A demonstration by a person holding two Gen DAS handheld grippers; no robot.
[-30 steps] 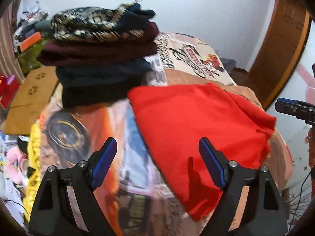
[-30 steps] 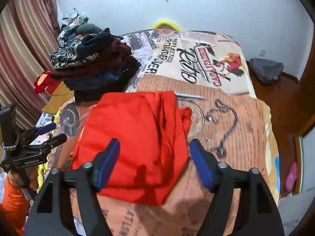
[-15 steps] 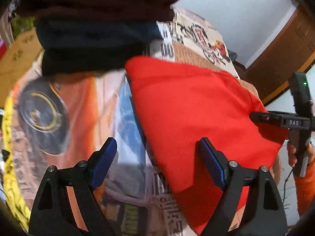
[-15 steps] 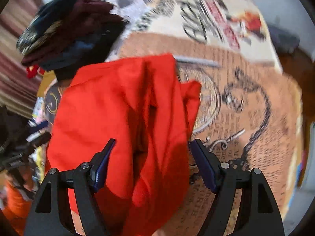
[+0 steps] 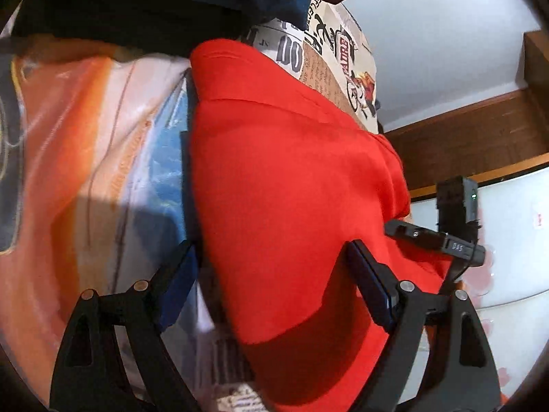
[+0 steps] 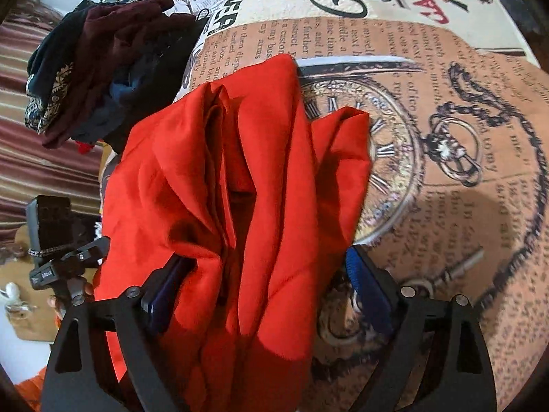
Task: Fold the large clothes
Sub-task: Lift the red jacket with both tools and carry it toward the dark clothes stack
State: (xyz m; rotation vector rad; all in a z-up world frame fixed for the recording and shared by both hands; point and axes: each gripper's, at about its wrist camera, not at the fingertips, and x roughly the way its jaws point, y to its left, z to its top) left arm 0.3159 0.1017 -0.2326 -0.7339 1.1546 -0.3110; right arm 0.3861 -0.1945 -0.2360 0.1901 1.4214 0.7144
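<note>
A red garment (image 5: pixel 291 185) lies partly folded on the printed bedspread (image 5: pixel 103 144). My left gripper (image 5: pixel 271 274) is open, low over the garment's near left edge, with the cloth between its jaws. In the right wrist view the red garment (image 6: pixel 240 185) is bunched in long creases. My right gripper (image 6: pixel 264 274) is open and straddles its near end, the cloth running between the blue pads (image 6: pixel 363 285). Each gripper shows in the other's view, the right one at the garment's far edge (image 5: pixel 435 237), the left one beside it (image 6: pixel 65 264).
A stack of folded dark clothes (image 6: pixel 103 65) sits at the far left of the bed, close above the left gripper (image 5: pixel 144 3). The bedspread (image 6: pixel 446 144) with a pocket-watch print spreads to the right. A wooden door frame (image 5: pixel 480 134) and a striped curtain (image 6: pixel 44 168) border the bed.
Both grippers have dropped down and forward onto the red garment, which now fills the space between their open jaws. The clothes stack has slid to the top of both views.
</note>
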